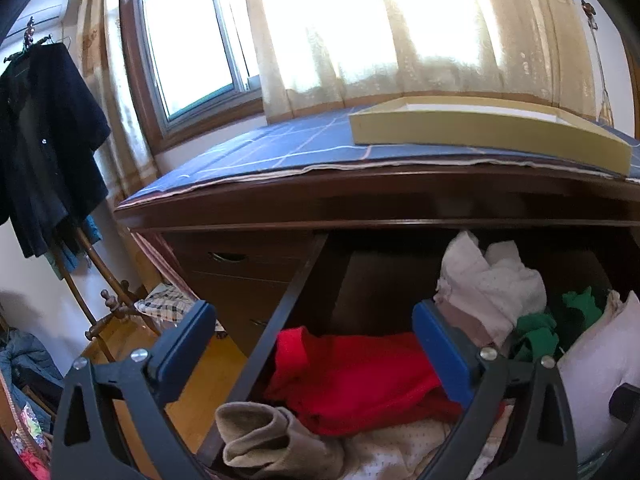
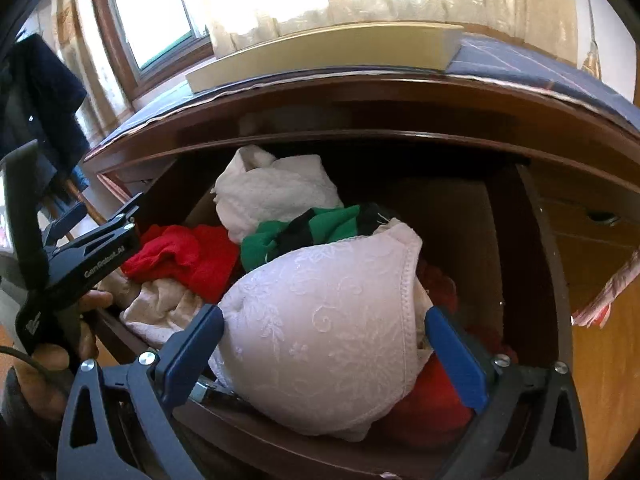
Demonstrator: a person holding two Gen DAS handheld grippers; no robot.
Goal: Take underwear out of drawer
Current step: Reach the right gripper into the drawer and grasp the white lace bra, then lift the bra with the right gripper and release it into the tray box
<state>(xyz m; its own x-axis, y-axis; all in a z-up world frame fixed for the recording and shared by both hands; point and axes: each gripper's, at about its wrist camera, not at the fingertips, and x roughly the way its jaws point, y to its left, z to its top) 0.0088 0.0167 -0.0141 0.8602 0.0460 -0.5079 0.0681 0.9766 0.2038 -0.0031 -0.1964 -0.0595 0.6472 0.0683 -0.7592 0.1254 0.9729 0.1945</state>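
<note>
The right gripper [image 2: 324, 344], jaws wide and empty, straddles the pale pink lace padded bra [image 2: 332, 320]; its long axis runs 7 to 1 o'clock. The left gripper [image 1: 316, 344], likewise spread and empty, hovers over the red knit garment [image 1: 352, 376] at the open dark wooden drawer [image 2: 536, 264]'s 9 o'clock side, farther off.

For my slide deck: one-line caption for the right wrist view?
Open right tongs flank a white lace bra in the open drawer.

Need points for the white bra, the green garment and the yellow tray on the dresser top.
white bra [image 2: 328, 320]: right wrist view, middle of the embroidered cup.
green garment [image 2: 276, 236]: right wrist view, green fold left of its black band.
yellow tray [image 1: 480, 132]: left wrist view, front side wall.
</note>
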